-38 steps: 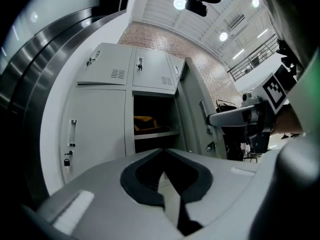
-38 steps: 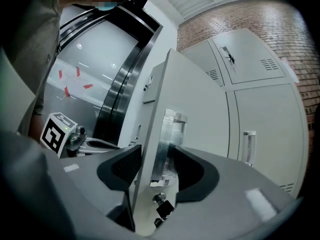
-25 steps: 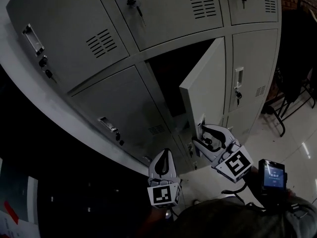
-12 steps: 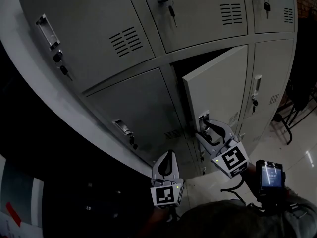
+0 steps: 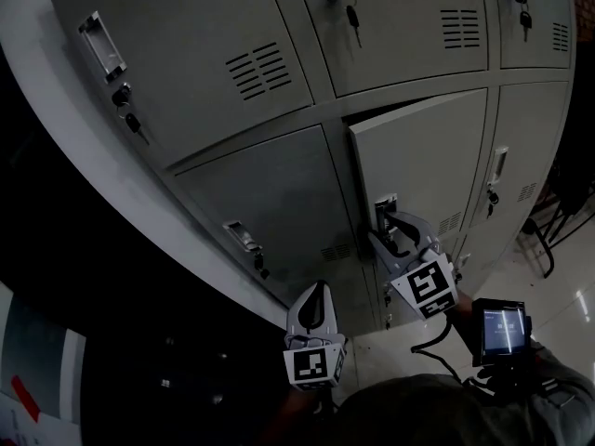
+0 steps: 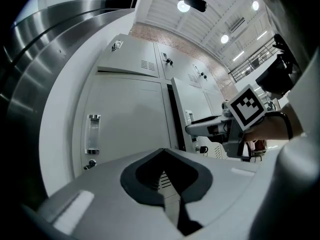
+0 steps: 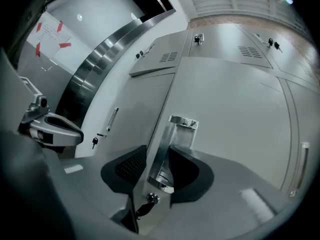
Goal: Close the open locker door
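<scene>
Door edge point(image 5: 364, 184), barely ajar, sits between closing fingers point(image 7: 125, 171) of right gripper point(image 7: 157, 166)

The left gripper point(image 5: 316, 293) is held low, pointing up, its jaws together with nothing between them. The right gripper point(image 5: 387, 230) is just to its right and reaches further forward. Its jaws are closing, with the locker door's handle point(image 7: 181, 126) between them.
</scene>
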`<action>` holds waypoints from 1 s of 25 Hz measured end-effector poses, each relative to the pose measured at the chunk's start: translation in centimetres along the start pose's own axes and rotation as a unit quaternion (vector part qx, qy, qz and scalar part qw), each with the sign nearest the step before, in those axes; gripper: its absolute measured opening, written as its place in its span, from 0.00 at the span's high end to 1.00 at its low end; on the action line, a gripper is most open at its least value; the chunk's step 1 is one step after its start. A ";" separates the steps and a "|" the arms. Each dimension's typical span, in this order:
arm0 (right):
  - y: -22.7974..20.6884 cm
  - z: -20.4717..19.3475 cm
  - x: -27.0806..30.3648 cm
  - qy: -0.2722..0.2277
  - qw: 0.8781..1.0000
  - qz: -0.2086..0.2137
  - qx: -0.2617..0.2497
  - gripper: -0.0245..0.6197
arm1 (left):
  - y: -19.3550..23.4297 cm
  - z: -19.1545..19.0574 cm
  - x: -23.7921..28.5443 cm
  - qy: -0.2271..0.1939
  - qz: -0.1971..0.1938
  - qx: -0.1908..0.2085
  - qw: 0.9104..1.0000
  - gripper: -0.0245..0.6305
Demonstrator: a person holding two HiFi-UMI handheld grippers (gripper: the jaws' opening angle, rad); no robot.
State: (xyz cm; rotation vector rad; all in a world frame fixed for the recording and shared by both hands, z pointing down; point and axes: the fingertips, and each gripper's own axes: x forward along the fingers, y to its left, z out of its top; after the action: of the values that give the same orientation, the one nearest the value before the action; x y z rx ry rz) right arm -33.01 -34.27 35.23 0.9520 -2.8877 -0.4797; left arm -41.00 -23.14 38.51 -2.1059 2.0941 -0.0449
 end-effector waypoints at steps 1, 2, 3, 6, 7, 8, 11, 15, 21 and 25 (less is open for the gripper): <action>-0.2 -0.1 0.3 0.000 1.000 -0.002 0.001 0.73 | 0.2 -0.1 0.0 0.000 0.001 0.001 1.000 0.96; -0.4 -0.1 0.5 0.000 1.000 -0.005 0.002 0.74 | 0.3 -0.2 0.1 0.001 0.002 0.002 1.000 0.96; -0.8 -0.1 0.7 -0.001 1.000 -0.011 0.003 0.74 | 0.5 -0.4 0.1 0.001 0.002 0.003 1.000 0.96; -2.1 -0.4 1.3 -0.002 0.999 -0.032 0.005 0.82 | 0.9 -0.7 0.3 0.004 0.005 0.003 1.000 0.96; -2.5 -0.5 1.5 0.000 0.999 -0.035 0.006 0.82 | 1.0 -0.6 0.3 0.004 0.005 0.002 1.000 0.96; -2.8 -0.7 1.7 0.001 0.999 -0.038 0.005 0.82 | 1.0 -0.5 0.4 0.004 0.004 0.002 1.000 0.96; -3.2 -0.9 2.2 0.001 0.999 -0.038 0.004 0.85 | 1.2 -0.6 0.7 0.006 0.004 0.001 1.000 0.96; -3.0 -0.7 2.5 0.002 0.999 -0.037 0.001 0.85 | 1.6 -1.0 1.0 0.009 0.007 0.000 1.000 0.96; -2.9 -0.7 2.5 0.003 0.999 -0.035 -0.002 0.86 | 2.1 -1.2 1.4 0.010 0.010 -0.005 1.000 0.96; -2.9 -0.7 2.6 0.003 0.999 -0.036 -0.004 0.86 | 2.2 -1.2 1.6 0.009 0.012 -0.007 1.000 0.96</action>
State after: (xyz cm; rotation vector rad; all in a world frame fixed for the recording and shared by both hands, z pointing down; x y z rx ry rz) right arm -33.28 -38.20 34.88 1.0561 -2.8517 -0.4921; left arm -43.31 -24.83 39.21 -2.0958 2.1346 -0.0473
